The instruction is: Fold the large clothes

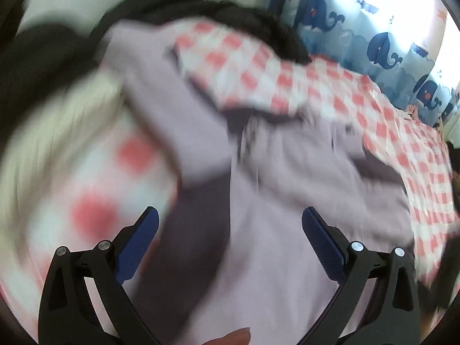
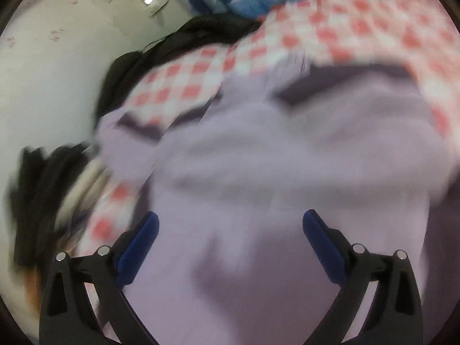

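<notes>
Behind your checked cloth (image 1: 388,132): whale curtain (image 1: 382,49) with bright window (image 1: 402,0), and pale wall (image 2: 57,86).

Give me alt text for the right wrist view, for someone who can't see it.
Blurred fisheye view of a lilac garment spread on a red-and-white checked cloth, with the open right tongs above it, holding nothing. Dark clothing lies at the cloth's far edge, beside a pale wall.
</notes>
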The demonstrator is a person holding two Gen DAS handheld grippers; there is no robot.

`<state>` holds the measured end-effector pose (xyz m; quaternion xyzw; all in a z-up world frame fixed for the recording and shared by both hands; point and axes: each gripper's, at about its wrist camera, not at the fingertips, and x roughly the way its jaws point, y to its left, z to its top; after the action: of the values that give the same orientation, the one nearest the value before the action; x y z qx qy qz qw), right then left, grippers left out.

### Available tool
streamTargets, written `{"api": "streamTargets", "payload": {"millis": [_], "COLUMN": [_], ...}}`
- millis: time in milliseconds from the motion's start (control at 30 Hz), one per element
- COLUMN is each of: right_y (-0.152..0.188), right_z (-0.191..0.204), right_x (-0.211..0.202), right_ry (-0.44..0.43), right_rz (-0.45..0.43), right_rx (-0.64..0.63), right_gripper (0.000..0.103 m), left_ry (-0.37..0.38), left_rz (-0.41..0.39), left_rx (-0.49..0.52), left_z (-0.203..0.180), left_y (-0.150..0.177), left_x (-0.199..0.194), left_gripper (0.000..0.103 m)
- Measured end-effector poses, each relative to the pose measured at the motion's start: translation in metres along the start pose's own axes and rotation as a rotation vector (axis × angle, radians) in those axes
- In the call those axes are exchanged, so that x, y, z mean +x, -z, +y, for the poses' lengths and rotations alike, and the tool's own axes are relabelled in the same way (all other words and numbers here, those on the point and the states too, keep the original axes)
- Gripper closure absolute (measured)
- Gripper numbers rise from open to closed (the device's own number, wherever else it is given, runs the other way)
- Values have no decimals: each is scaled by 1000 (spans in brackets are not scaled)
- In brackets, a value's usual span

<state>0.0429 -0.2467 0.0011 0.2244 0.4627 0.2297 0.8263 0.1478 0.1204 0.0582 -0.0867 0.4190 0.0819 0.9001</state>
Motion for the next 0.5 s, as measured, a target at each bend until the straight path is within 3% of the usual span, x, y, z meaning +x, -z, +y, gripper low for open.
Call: {"api": "streamTargets", "payload": {"millis": [133,167,233,333,433,500], "right_y": [53,56,50,54,58,63], "right_z": [-16,-21,-22,-21,-20,-19], "right_x": [8,11,18,12,13,13], "right_ry": [-35,-43,-52,-74,-67,-56], "right_rz": [35,30,38,30,31,30], "right_rx": [65,94,106,104,82,64], "right_gripper": [7,7,7,7,7,7], "left_ry": [-159,-235,-308,-316,-326,-395], "left_rz": [-76,-90,-79,-8,-1,36], "left_rx": [48,29,-88,-372,-485,-532], "left_z": [19,39,80,161,199,214], "left_y": [-117,-152,-190,-225,-235,-233], "left_x": [36,50,68,102,122,140], "left_gripper": [7,7,7,7,7,7]}}
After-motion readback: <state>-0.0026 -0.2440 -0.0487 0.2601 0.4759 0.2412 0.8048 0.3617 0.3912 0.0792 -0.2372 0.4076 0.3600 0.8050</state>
